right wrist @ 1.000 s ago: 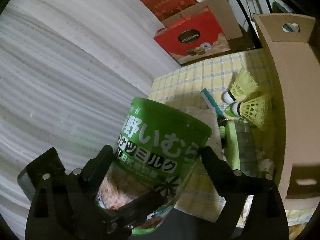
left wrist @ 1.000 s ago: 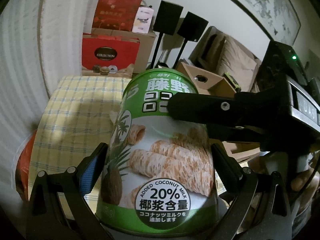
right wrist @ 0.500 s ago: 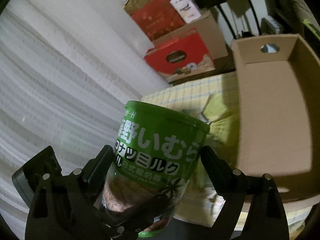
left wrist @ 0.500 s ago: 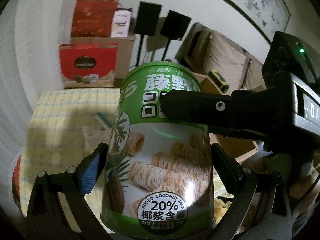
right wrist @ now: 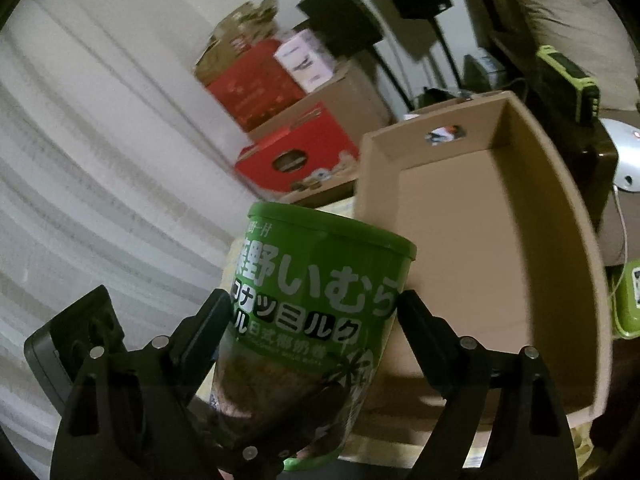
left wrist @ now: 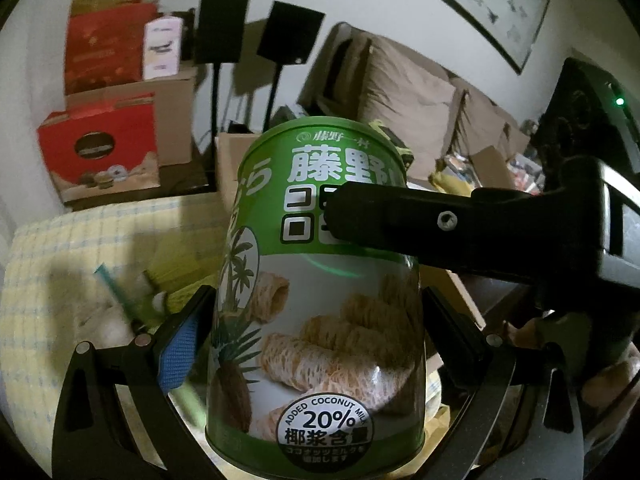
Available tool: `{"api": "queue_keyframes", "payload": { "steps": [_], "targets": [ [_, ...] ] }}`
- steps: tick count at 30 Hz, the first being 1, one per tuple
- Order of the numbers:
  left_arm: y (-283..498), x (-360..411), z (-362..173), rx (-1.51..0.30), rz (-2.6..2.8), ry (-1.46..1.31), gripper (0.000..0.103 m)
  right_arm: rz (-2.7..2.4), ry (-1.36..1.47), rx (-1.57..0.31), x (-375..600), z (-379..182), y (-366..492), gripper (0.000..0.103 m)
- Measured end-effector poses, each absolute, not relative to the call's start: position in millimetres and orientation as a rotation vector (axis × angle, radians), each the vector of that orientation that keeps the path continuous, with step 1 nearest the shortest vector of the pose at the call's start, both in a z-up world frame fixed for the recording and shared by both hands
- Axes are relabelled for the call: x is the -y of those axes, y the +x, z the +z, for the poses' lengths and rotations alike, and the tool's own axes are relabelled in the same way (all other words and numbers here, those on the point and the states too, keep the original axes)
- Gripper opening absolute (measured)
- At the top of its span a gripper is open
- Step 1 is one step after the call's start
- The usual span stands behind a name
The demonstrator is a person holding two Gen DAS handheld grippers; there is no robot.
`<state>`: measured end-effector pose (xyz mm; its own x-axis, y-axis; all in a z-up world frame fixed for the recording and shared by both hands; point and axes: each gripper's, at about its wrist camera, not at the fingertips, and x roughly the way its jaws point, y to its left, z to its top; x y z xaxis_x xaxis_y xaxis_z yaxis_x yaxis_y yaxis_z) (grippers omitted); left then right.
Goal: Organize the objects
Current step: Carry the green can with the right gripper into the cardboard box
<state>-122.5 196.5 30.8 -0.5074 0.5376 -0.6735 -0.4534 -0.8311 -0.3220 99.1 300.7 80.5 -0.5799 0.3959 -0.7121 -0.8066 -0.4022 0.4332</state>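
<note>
A green tin of coconut egg rolls [left wrist: 316,280] hangs tilted in the air above the bed, gripped from two sides. My left gripper [left wrist: 316,332] is shut on its lower body, the blue pad against its left side. One finger of the right gripper [left wrist: 400,220] crosses the tin's upper right. In the right wrist view the tin [right wrist: 320,292] sits between the fingers of my right gripper [right wrist: 310,312]. Its jaws are closing and press on the tin's sides. An open cardboard box [right wrist: 480,240] lies just right of the tin, its inside bare.
A yellow checked cloth [left wrist: 60,260] covers the bed, with a blurred shuttlecock [left wrist: 160,300] and a teal stick on it. Red gift boxes [left wrist: 100,152] and two speakers on stands [left wrist: 220,28] line the wall. A sofa [left wrist: 400,88] is at the right, a white curtain [right wrist: 100,160] at the left.
Both grippers have carried the tin to the right and a little up. The cardboard box now fills the right wrist view, and the shuttlecocks have dropped out of it.
</note>
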Motion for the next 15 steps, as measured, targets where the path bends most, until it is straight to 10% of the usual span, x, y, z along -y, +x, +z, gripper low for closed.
{"api": "queue_keyframes", "payload": {
  "steps": [15],
  "targets": [
    [-157, -266, -7, 0.015, 2.266, -1.216, 0.1, 1.931, -0.675, -1.03, -346, 57, 145, 0.083]
  ]
}}
